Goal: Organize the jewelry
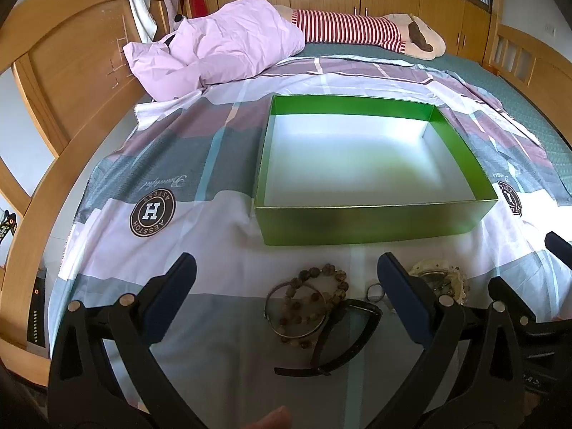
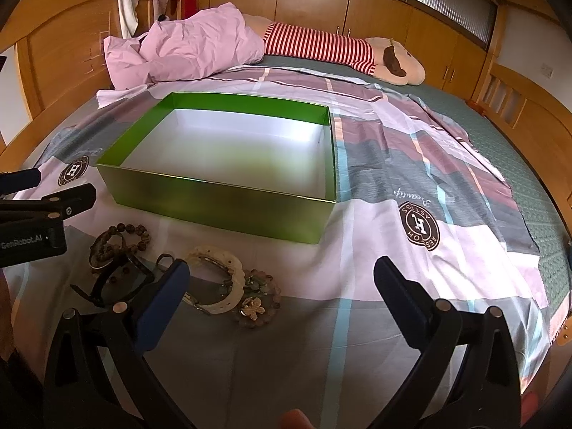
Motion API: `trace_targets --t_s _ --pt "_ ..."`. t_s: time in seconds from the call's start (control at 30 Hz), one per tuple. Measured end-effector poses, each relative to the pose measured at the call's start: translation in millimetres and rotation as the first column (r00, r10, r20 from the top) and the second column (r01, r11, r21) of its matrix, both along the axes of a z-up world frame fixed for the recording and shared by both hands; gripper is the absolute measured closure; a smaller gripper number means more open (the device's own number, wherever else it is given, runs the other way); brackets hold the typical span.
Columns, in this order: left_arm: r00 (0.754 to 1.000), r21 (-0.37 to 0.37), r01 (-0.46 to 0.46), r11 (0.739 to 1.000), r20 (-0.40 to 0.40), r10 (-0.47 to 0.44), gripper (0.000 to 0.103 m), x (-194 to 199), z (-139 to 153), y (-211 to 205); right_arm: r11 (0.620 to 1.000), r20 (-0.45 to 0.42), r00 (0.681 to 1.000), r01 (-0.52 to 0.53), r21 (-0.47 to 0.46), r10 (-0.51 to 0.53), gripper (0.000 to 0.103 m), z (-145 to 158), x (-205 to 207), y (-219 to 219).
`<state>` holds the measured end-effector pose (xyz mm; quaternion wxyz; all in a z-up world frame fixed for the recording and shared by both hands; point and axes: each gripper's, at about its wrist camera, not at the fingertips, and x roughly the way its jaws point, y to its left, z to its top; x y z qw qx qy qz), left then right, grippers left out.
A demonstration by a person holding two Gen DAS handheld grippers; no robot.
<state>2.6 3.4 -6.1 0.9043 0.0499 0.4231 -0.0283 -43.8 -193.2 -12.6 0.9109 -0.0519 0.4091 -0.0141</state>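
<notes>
left gripper (image 1: 286, 279) angled down, jaws wide, holding nothing, over beaded bracelet (image 1: 314, 300) | right gripper (image 2: 282, 282) same, empty | jewelry pile near bedsheet's (image 2: 357, 257) front edge, just before green box (image 2: 214, 207) | open sheet to the right
</notes>
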Motion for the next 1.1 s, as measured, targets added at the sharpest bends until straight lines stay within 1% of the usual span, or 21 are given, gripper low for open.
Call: trace_targets --t_s 0.33,0.87,1.1 --pt "1.000 -0.017 0.028 0.999 -0.009 -0.028 0.003 -0.3 -2.2 -0.9 1.000 -0.002 1.000 0.000 -0.002 0.000 0.002 -0.6 -0.6 0.3" --pt "0.999 -0.034 0.023 0.999 -0.026 -0.024 0.003 1.2 -4.3 -0.1 1.000 -0.004 1.000 -0.003 -0.004 0.003 0.002 -1.1 -0.9 1.0" --pt "0.999 -0.042 0.021 0.999 -0.047 -0.023 0.003 2.9 -8.5 0.3 1.000 -0.007 1.000 -0.004 -0.007 0.004 0.002 -3.1 -1.2 1.0"
